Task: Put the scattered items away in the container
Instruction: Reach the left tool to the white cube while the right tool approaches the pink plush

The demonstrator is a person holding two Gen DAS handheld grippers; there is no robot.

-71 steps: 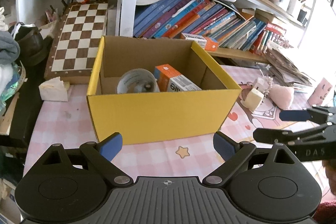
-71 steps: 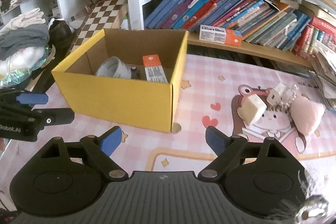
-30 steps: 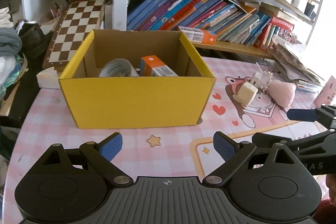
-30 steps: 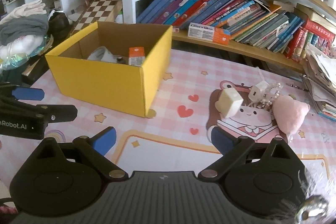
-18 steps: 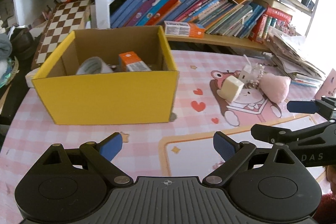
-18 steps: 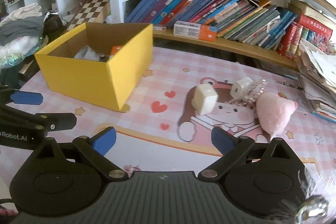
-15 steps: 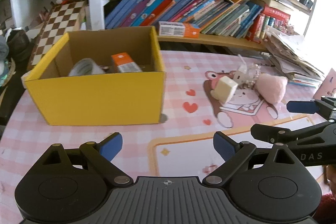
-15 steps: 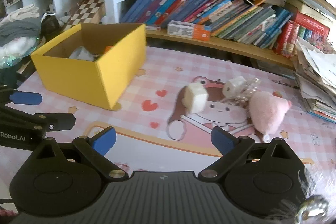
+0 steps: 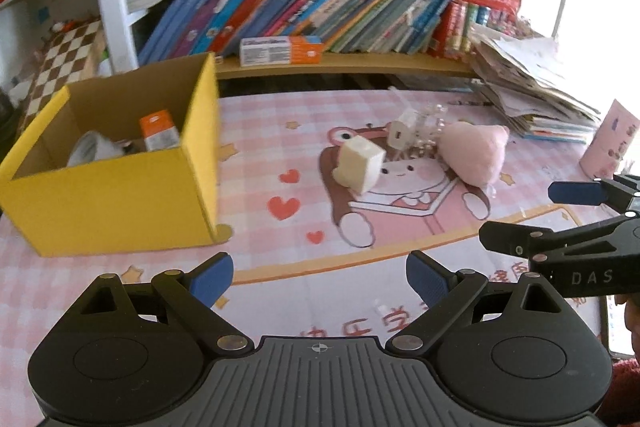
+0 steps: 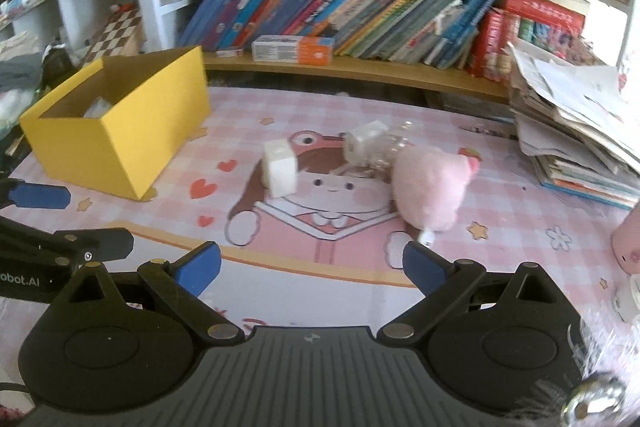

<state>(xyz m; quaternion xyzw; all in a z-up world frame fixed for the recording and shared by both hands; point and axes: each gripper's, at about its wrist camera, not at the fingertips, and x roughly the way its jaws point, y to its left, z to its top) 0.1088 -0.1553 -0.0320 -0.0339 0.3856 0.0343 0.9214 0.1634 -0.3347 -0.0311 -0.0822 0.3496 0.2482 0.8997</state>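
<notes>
A yellow cardboard box (image 9: 120,195) (image 10: 120,131) stands open at the left of the pink mat, holding a roll of tape (image 9: 94,149) and an orange-white carton (image 9: 160,131). On the mat to its right lie a cream cube (image 9: 358,165) (image 10: 280,167), a small white charger (image 9: 402,133) (image 10: 364,143) beside clear beads, and a pink plush (image 9: 474,151) (image 10: 432,187). My left gripper (image 9: 318,279) is open and empty, short of the cube. My right gripper (image 10: 312,267) is open and empty, near the plush.
A bookshelf with slanted books (image 9: 320,15) runs along the back. A pile of papers (image 10: 572,131) lies at the right edge. A chessboard (image 9: 64,59) leans behind the box. A pink object (image 10: 628,247) stands at the far right.
Both grippers have swung right, away from the box and toward the scattered items. The box has slid to the left of both views; the cube and plush are now nearer the centre.
</notes>
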